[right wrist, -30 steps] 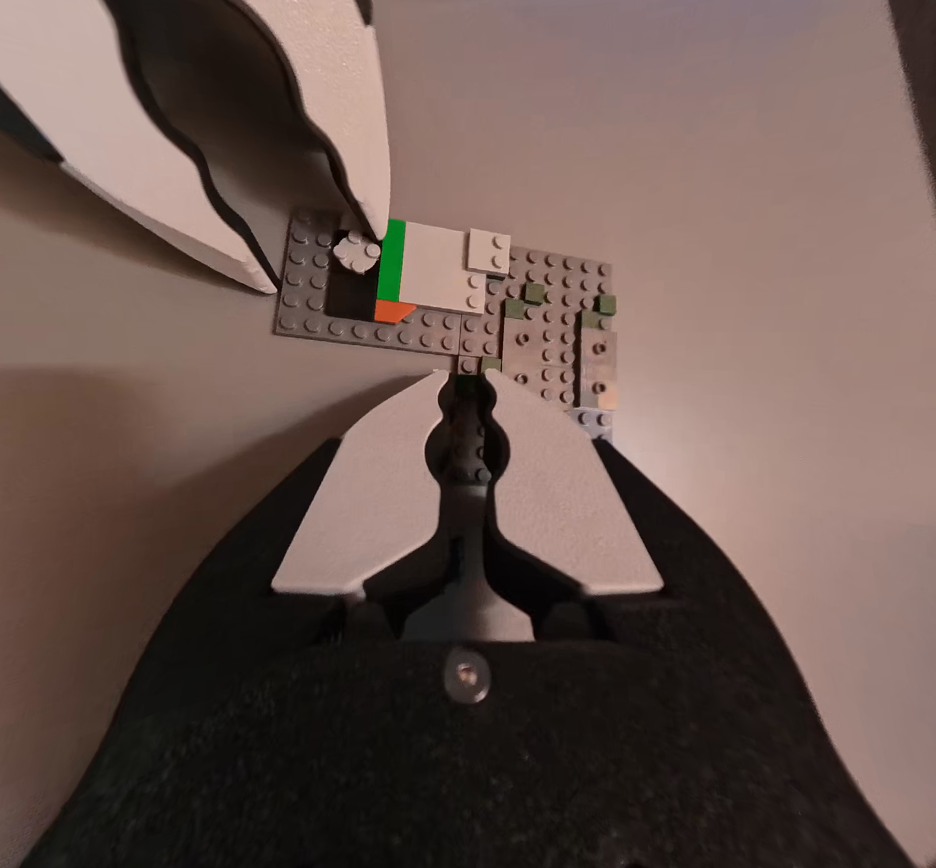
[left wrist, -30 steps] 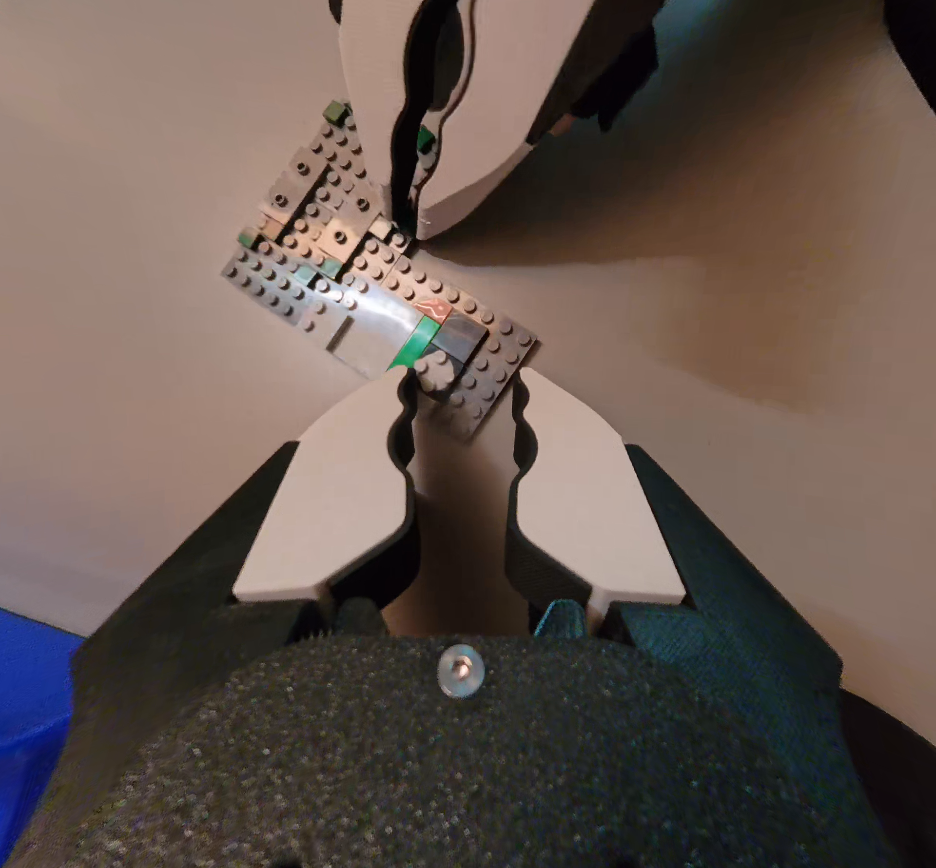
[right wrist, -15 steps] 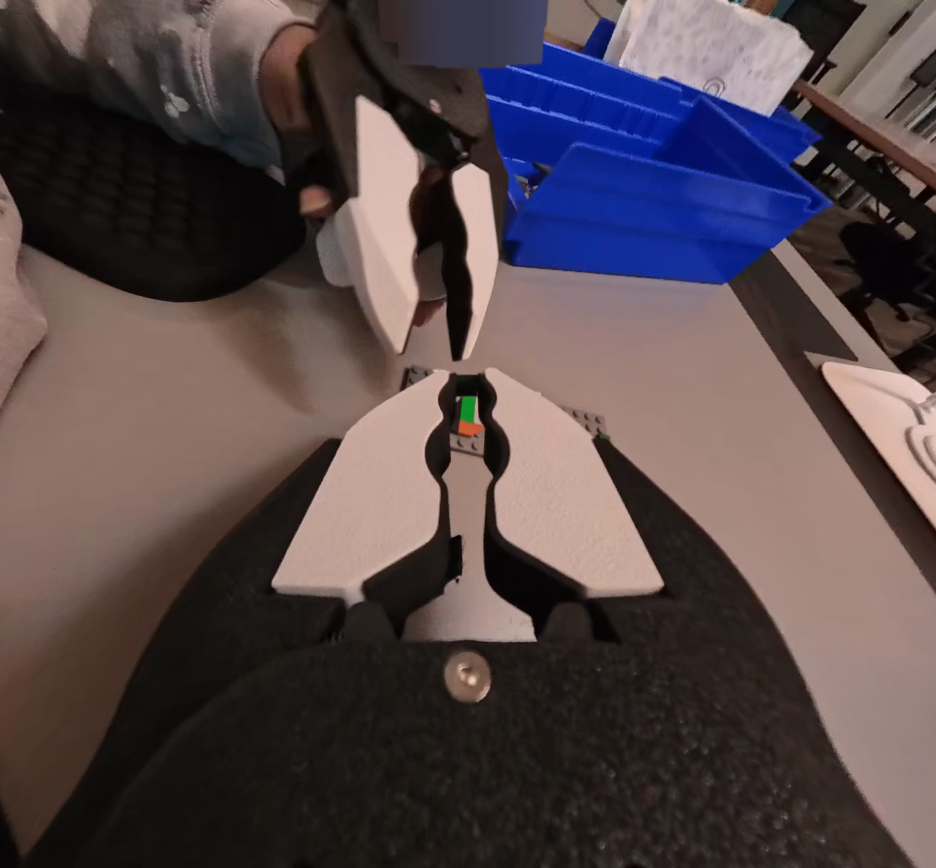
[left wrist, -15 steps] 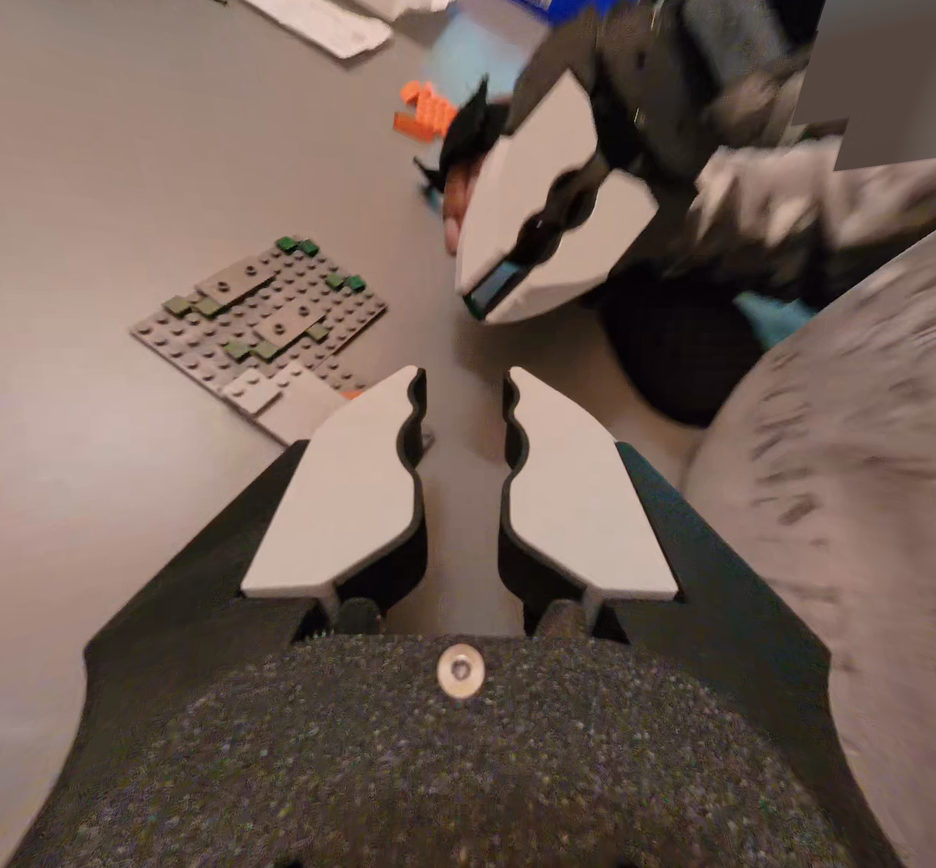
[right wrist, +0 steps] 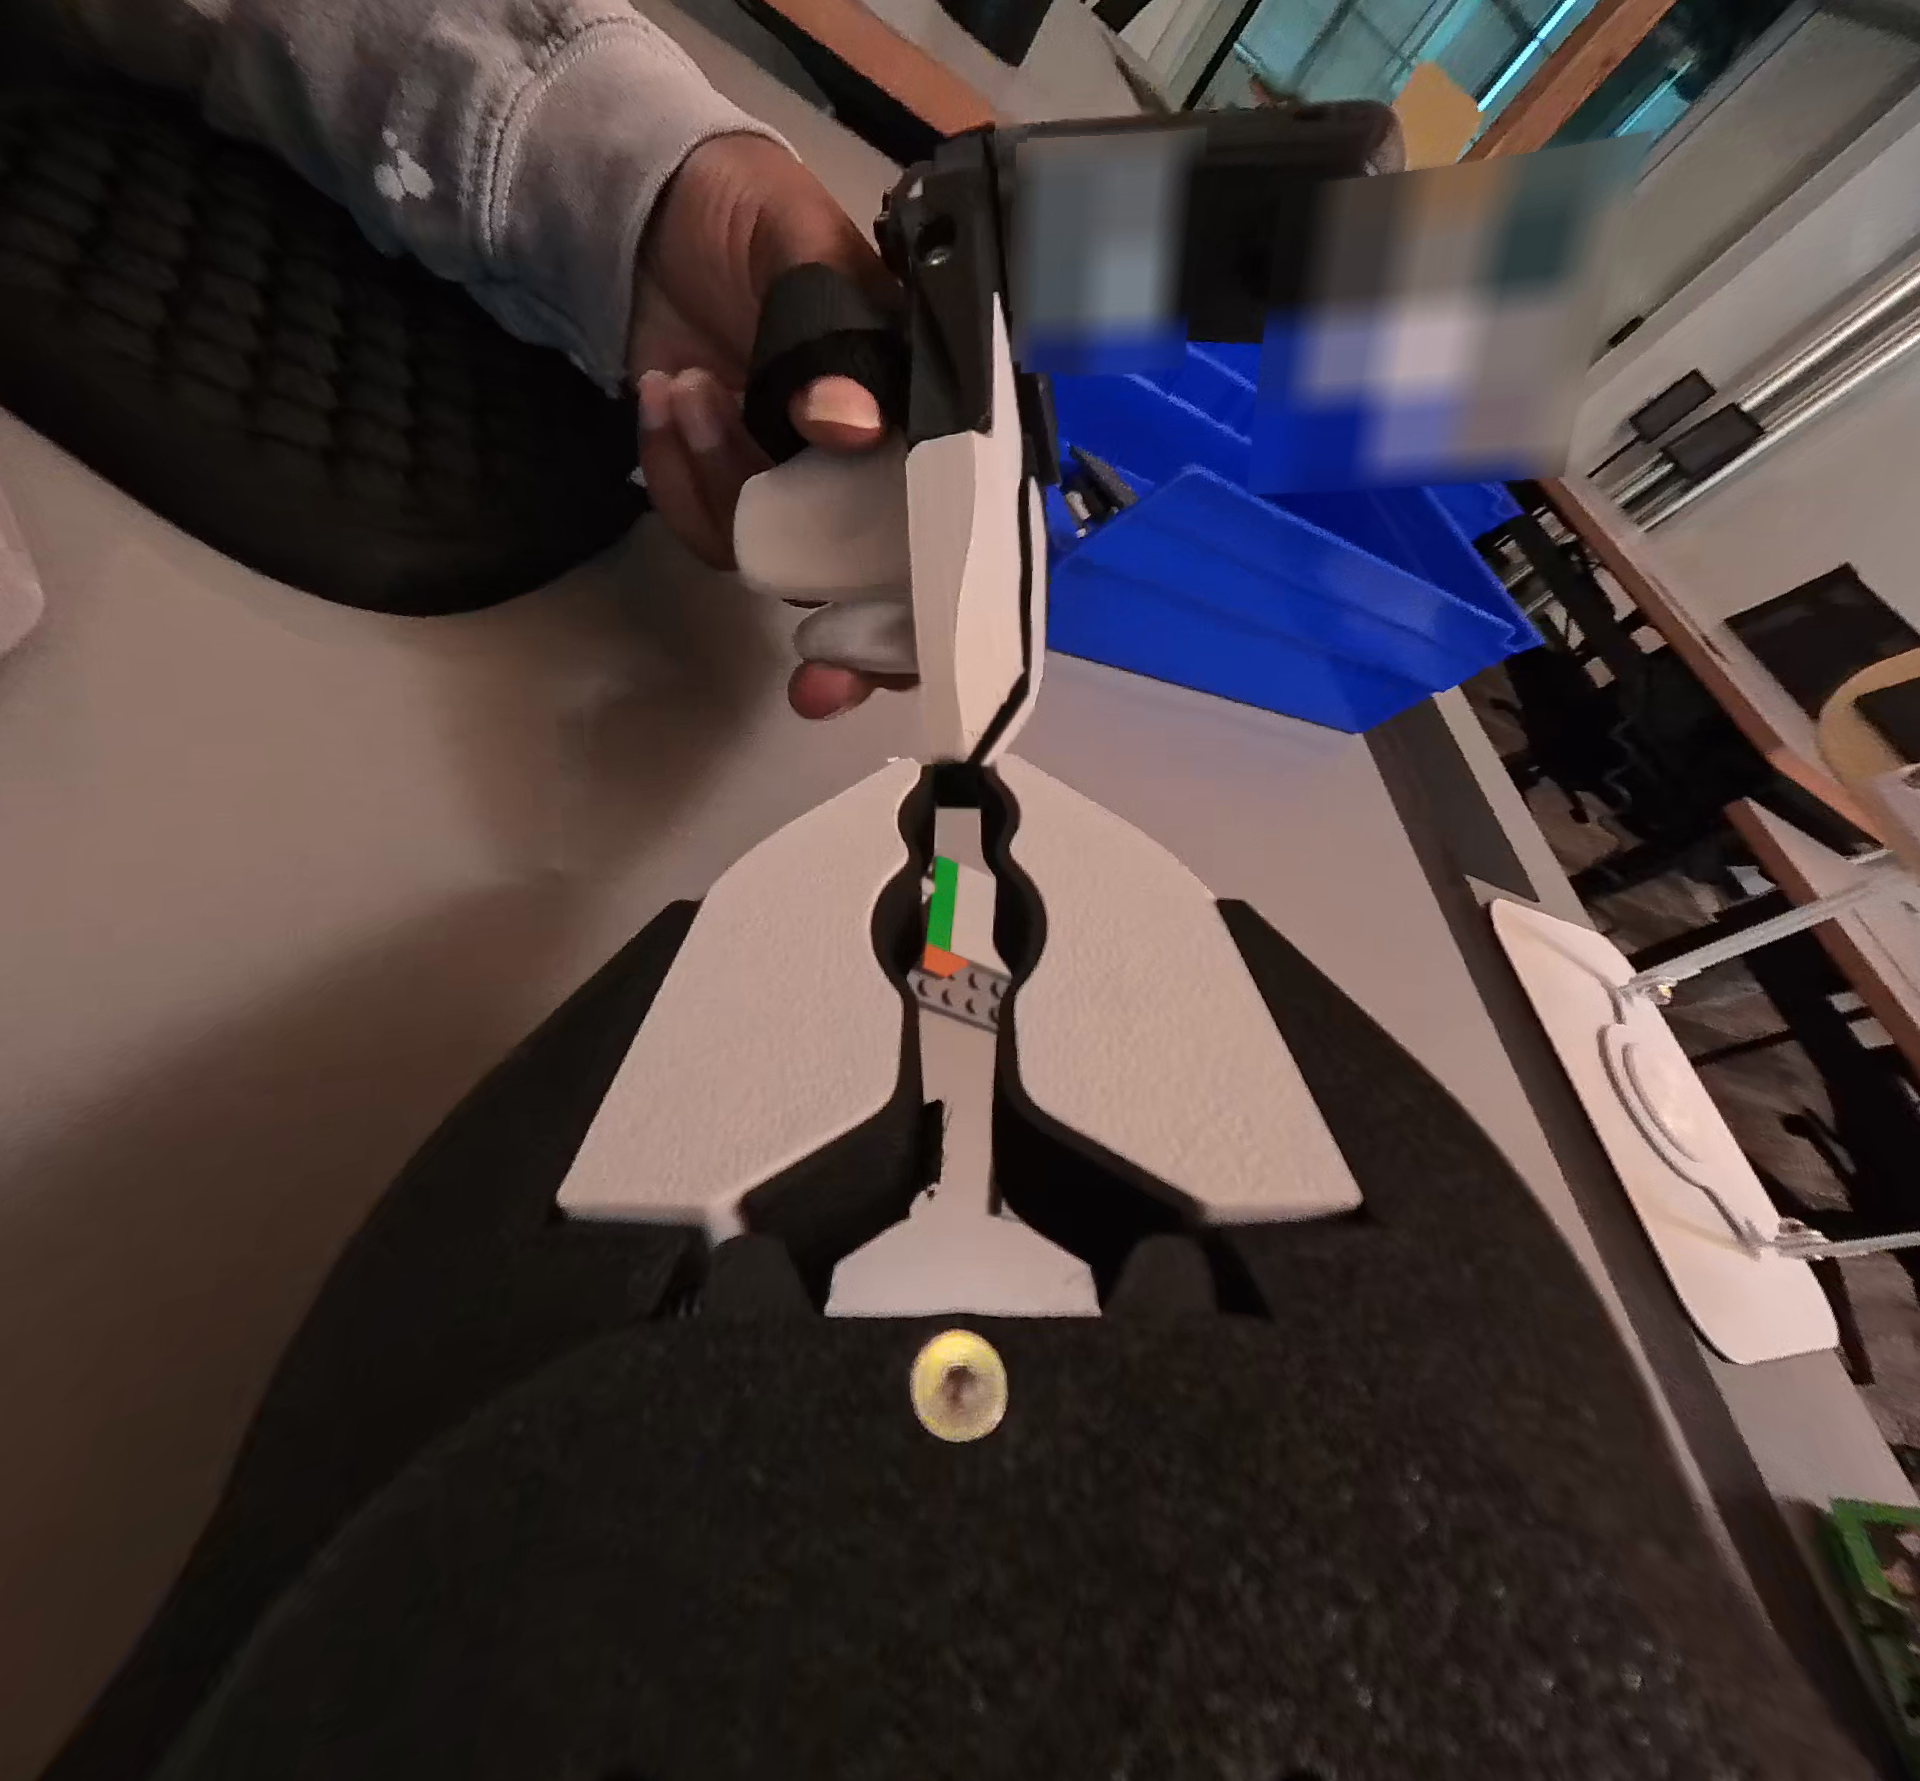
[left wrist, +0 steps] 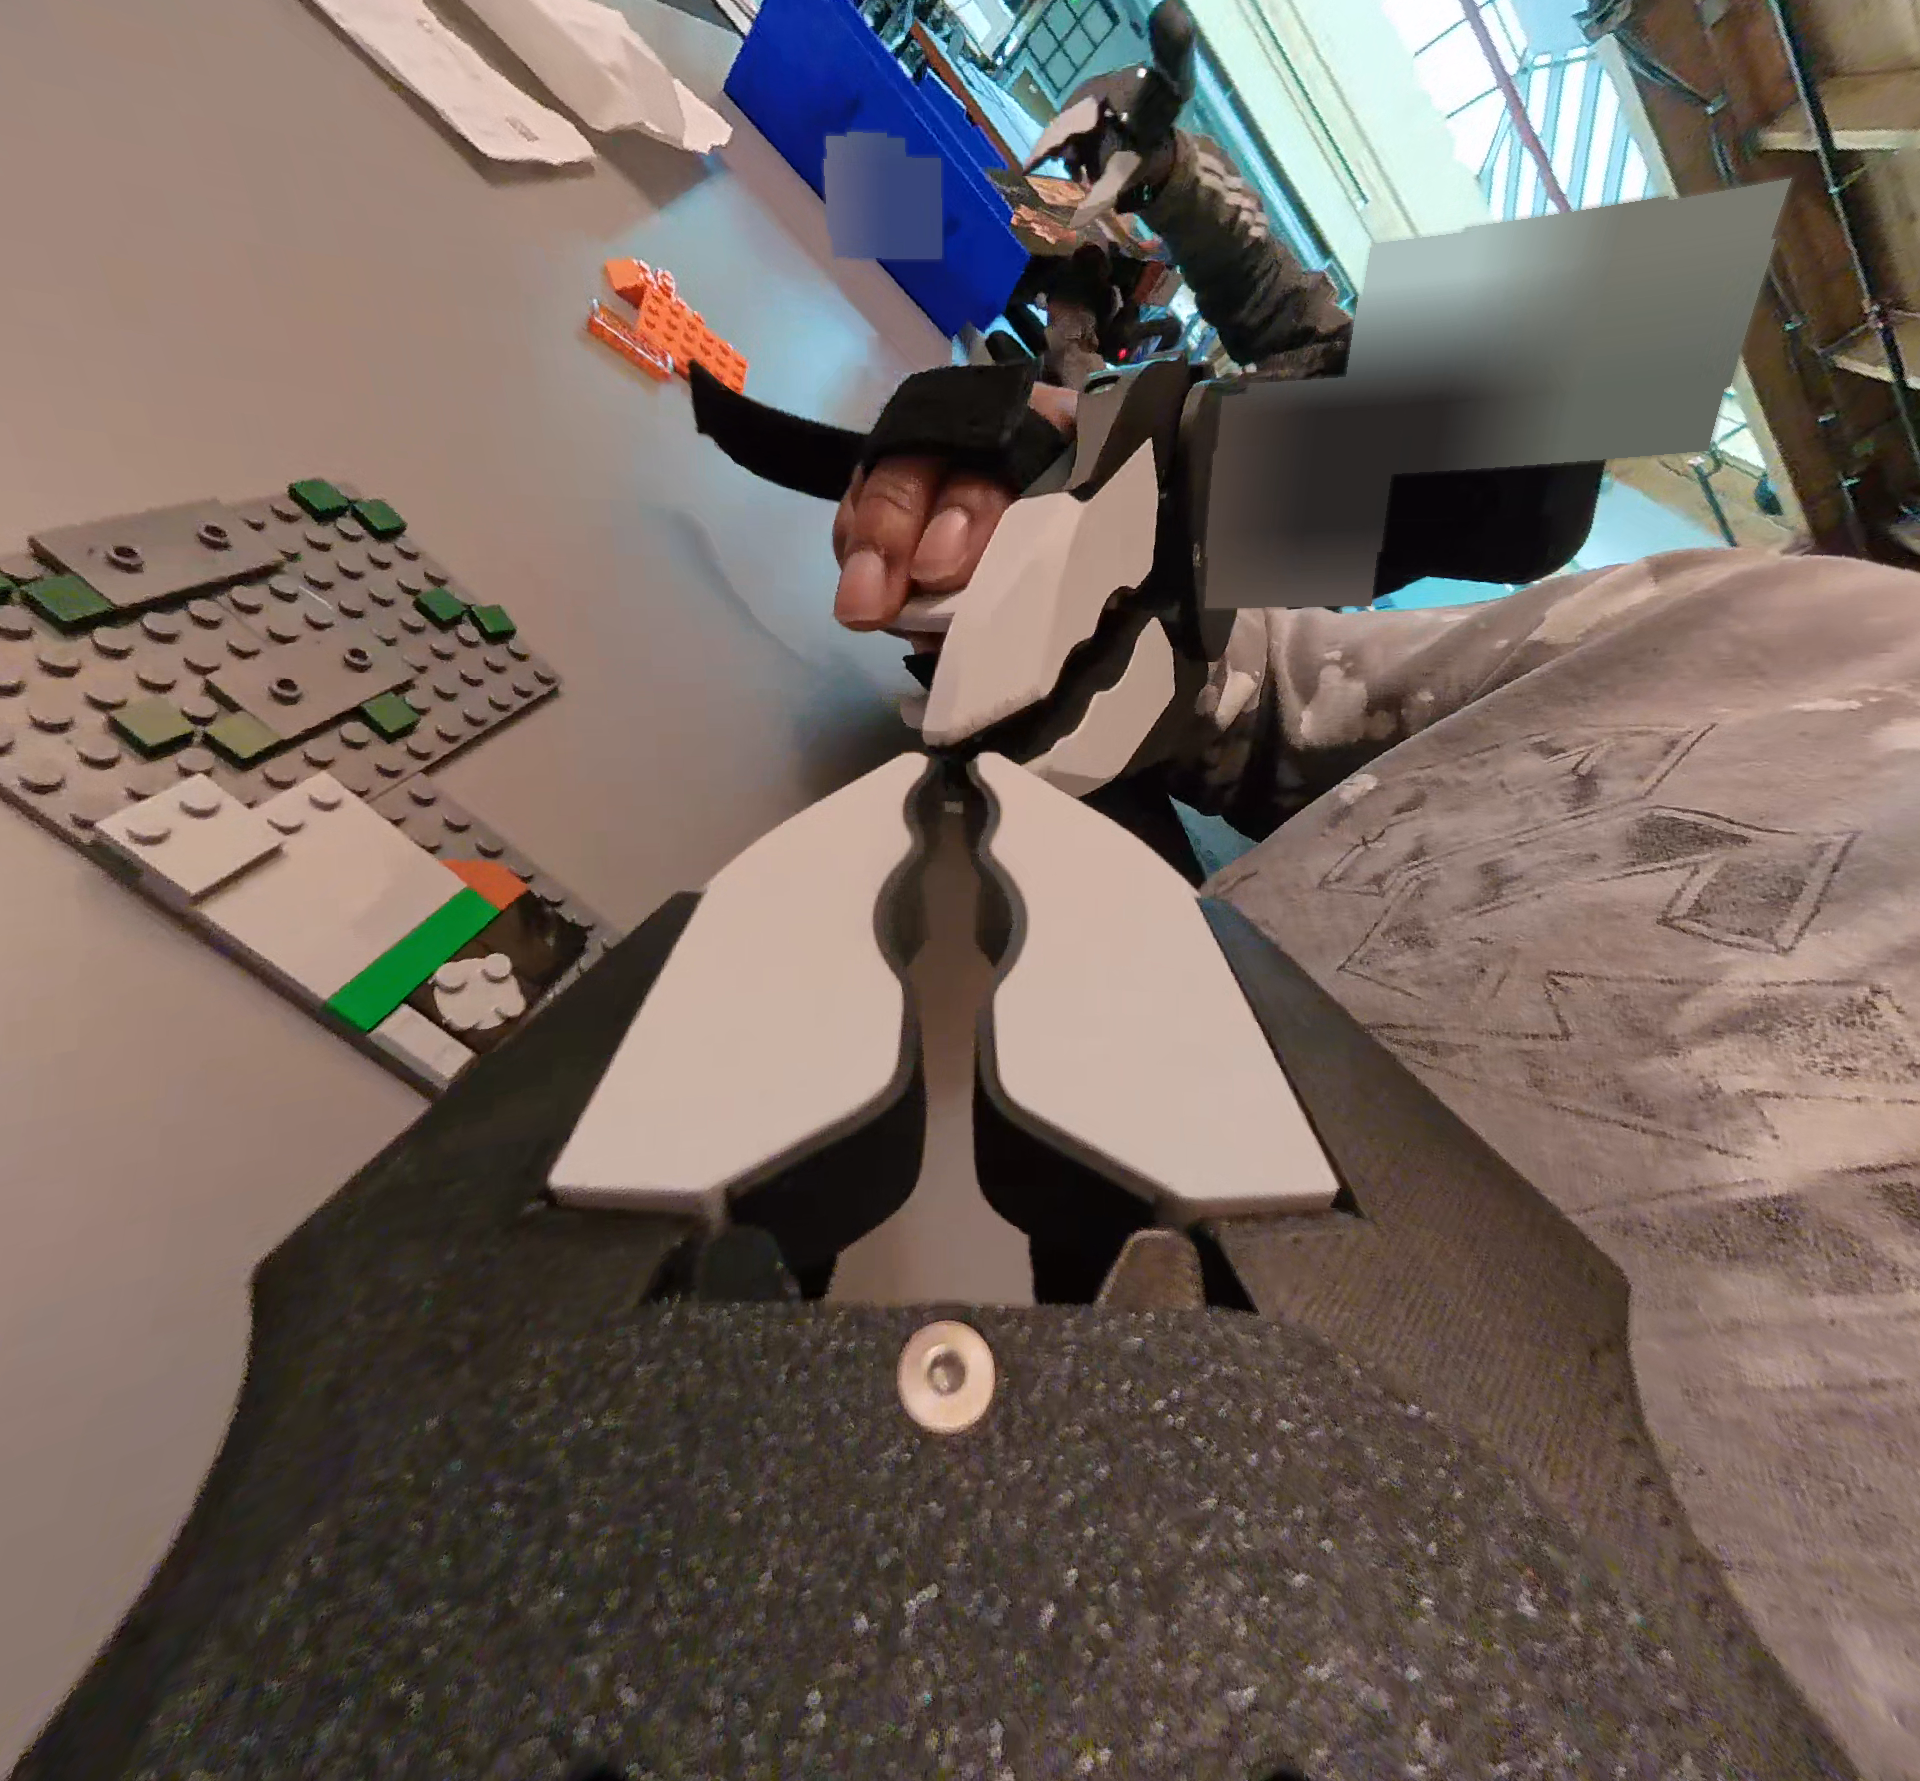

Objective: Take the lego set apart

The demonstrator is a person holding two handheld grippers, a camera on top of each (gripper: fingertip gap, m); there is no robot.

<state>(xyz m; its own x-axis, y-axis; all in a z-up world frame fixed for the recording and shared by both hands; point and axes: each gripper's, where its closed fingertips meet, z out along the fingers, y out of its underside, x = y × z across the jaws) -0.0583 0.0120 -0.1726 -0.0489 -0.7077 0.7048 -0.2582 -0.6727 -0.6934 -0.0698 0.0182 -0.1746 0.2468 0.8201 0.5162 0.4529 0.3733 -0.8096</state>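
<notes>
The lego set (left wrist: 260, 692), a grey studded plate with green, white and orange tiles, lies flat on the table at the left. It also shows through the finger gap in the right wrist view (right wrist: 956, 942). Both grippers are held above the table, tip to tip. My right gripper (right wrist: 961, 786) is shut on a small dark piece (right wrist: 961, 789). My left gripper (left wrist: 951, 775) is shut, and its tips pinch the same dark piece (left wrist: 949, 777) from the other side. The left gripper (right wrist: 971, 744) comes down from above in the right wrist view. The right gripper (left wrist: 940, 739) shows just beyond my left tips.
Loose orange lego pieces (left wrist: 665, 334) lie farther out on the table. Blue bins (right wrist: 1299, 588) stand at the back, beside white papers (left wrist: 436, 58). A white tray (right wrist: 1621, 1108) sits at the right table edge. A person's grey sleeve and body (left wrist: 1610, 1004) are close on the right. Less than 4 cm separates the two grippers' tips.
Both grippers rose off the set. The right gripper carried a small dark piece up. The left gripper, open before, has closed and met the right gripper's tips.
</notes>
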